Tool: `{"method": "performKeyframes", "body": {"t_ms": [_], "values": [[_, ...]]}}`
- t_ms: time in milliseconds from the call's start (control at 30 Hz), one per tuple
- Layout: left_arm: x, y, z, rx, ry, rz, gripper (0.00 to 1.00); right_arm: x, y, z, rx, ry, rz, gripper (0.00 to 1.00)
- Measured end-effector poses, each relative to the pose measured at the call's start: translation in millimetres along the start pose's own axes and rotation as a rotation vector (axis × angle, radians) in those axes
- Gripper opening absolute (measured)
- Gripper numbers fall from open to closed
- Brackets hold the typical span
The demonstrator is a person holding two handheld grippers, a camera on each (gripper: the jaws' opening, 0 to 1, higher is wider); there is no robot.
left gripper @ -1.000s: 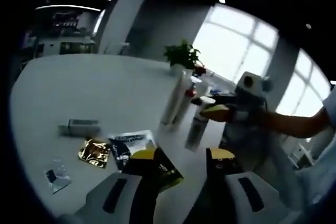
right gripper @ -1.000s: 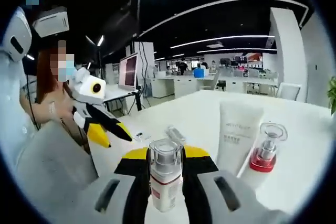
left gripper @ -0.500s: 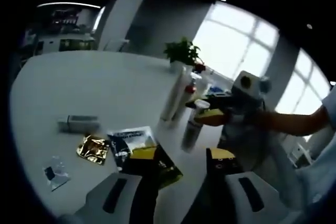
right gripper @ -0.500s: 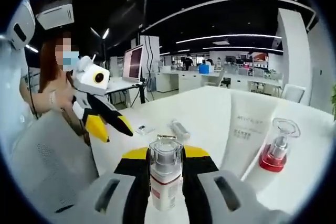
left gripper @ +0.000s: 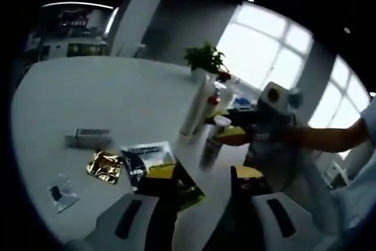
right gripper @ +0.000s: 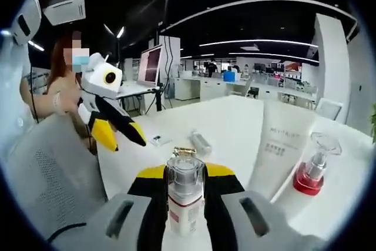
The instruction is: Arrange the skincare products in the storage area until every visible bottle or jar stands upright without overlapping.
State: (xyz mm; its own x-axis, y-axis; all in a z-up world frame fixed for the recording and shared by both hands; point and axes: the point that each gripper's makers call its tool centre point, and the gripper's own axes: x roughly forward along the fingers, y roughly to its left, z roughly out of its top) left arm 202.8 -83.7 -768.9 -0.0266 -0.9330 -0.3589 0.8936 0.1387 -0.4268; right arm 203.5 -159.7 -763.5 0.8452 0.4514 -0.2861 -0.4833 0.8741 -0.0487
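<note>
Now your right gripper (right gripper: 185, 187) has its jaws closed on a pump bottle (right gripper: 185, 201), gripping it at both sides. The bottle has a clear cap and a red band on its white body, and it stands upright between the yellow-tipped jaws. In the left gripper view you see the same bottle (left gripper: 211, 144) from the side, with the right gripper (left gripper: 230, 131) on its upper part; its base is at the table (left gripper: 88, 104), but I cannot tell if it touches.

Just beside it, toward the window, stand a white tube (right gripper: 283, 145) and a small red bottle (right gripper: 313, 172) with a clear top, both upright and close together. In the left gripper view they are behind the held bottle, near a plant (left gripper: 204, 60).

Your left gripper (left gripper: 200, 187) is open and holds nothing; its jaws are well apart above the table edge. It also shows in the right gripper view (right gripper: 120, 133), hanging in the air with jaws spread.

On the table near the left gripper lie a dark sachet (left gripper: 147, 160), a gold sachet (left gripper: 106, 167), a small flat packet (left gripper: 61, 195) and a lying tube (left gripper: 88, 139). These are flat, not upright.
</note>
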Motion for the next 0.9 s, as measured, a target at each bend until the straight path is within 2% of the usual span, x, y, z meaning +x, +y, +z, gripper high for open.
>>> {"method": "performKeyframes", "body": {"t_ms": [500, 900], "values": [[-1.5, 3.3, 0.4, -0.007, -0.003, 0.003, 0.32, 7.2, 1.7, -9.0, -0.051, 0.021, 0.004, 0.23], [-0.3, 2.6, -1.9, -0.008, 0.008, 0.001, 0.32, 7.7, 2.0, -9.4, -0.036, 0.019, 0.003, 0.23]]}}
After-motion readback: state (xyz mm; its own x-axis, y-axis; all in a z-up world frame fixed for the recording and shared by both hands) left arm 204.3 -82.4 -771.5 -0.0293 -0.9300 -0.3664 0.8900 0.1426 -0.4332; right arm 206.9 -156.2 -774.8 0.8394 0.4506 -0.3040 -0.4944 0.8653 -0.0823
